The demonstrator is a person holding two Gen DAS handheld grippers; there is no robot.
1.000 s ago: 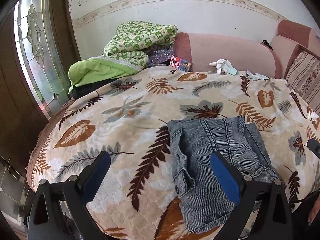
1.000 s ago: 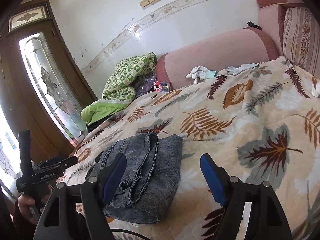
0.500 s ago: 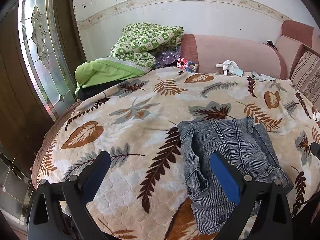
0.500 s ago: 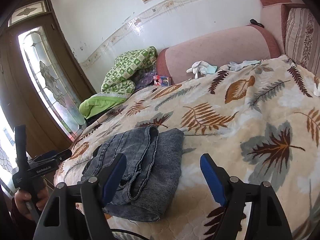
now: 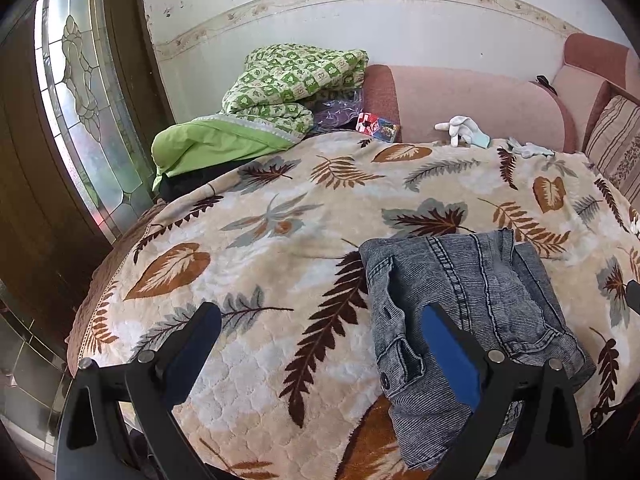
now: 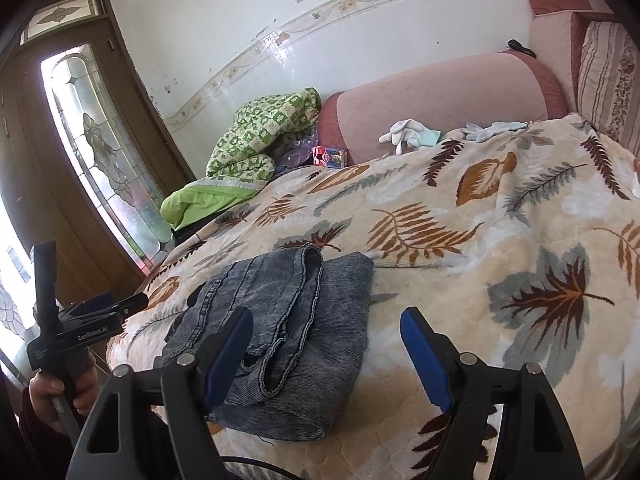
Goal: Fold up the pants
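The pants (image 5: 468, 316) (image 6: 280, 332), grey-blue washed denim, lie folded into a compact bundle near the front edge of a leaf-print blanket (image 5: 280, 240) (image 6: 480, 220). In the left wrist view the waistband with a button and a pocket faces the camera. In the right wrist view a frayed hem runs across the top of the bundle, and a folded edge faces the camera.

The left tool (image 5: 316, 340) hangs above the front edge of the blanket with its blue-padded fingers (image 5: 448, 352) spread wide apart and nothing between them; its right finger overlaps the pants in the picture, but whether it touches the cloth cannot be told. The right tool (image 6: 324, 344) is likewise spread wide and empty, its left finger (image 6: 228, 352) in front of the bundle and its right finger over bare blanket. In the right wrist view the left tool (image 6: 108, 308) also shows at the far left, gripped by the person's hand (image 6: 64, 392), well clear of the pants.

Beyond the blanket stands a pink sofa back (image 5: 472, 100) (image 6: 440, 96). At its left end lies a green checked quilt (image 5: 292, 80) (image 6: 264, 128) over a plain green pillow (image 5: 212, 148) (image 6: 200, 200), with a small colourful box (image 5: 378, 125) (image 6: 329, 157) just beside them. White gloves (image 5: 460, 130) (image 6: 408, 134) rest at the blanket's far edge against the sofa. A striped cushion (image 5: 616, 140) (image 6: 608, 80) stands at the right, and a wooden door with leaded glass (image 5: 80, 100) (image 6: 92, 140) fills the left.
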